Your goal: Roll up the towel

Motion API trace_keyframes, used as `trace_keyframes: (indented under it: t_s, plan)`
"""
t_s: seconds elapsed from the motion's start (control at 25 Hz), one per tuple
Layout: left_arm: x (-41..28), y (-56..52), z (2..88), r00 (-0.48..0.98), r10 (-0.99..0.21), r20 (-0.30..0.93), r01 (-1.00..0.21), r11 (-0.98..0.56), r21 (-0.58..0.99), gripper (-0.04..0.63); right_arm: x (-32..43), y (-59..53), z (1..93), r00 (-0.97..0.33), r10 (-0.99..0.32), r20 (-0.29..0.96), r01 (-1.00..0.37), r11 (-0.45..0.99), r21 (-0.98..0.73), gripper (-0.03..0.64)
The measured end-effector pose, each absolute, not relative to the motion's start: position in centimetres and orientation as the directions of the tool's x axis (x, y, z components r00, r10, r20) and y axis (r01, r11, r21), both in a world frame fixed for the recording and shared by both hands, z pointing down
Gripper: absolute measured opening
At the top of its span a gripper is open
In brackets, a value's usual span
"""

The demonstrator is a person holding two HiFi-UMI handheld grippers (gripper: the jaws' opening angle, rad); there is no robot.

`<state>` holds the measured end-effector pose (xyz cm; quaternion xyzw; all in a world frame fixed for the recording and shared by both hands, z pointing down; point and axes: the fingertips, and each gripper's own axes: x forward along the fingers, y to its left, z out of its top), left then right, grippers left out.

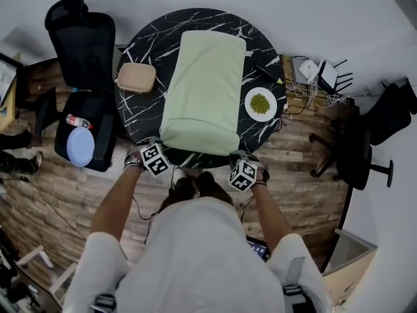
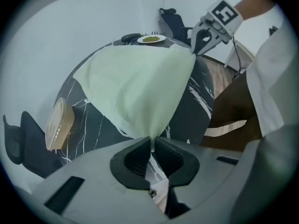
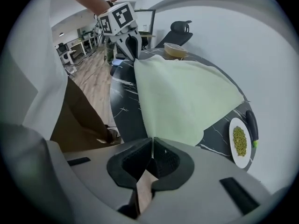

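Both near corners of the towel (image 1: 203,90) are pinched.
The pale green towel lies lengthwise down the middle of the round black marbled counter (image 1: 140,51), with its near edge at the rim closest to me. My left tool (image 2: 152,141) has its jaws closed on the near left corner, with a thin tip of cloth caught between them. My right tool (image 3: 151,146) grips the near right corner the same way. A white plate (image 1: 260,103) of green bits sits just beside the towel's right edge. A tan container (image 1: 136,77) lies apart on its left. A black chair (image 1: 81,44) stands beyond the counter's left side.
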<state>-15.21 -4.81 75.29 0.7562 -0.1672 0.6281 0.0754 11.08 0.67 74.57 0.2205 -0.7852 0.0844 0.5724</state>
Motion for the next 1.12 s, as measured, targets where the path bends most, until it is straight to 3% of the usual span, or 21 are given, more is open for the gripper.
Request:
trace_keyframes:
  t_s: [0.52,0.8,1.12]
  plan:
    - [-16.2,7.0,72.1,0.299,0.053,0.953,-0.390,-0.904,0.173,0.021,10.6,9.7,71.0,-0.339,0.021,0.940,-0.361,0.920,-0.151,0.005]
    - [-16.2,3.4,67.7,0.346,-0.053,0.937,-0.479,-0.868,0.128,0.021,10.4,3.4,66.4,-0.417,-0.142,0.897,-0.424,0.904,-0.054,0.005]
    - [-16.0,-6.3,66.7,0.294,-0.195,0.936,-0.534,-0.846,-0.008,0.021,11.2,-6.7,67.1,-0.367,-0.250,0.896,-0.455,0.888,0.061,0.005]
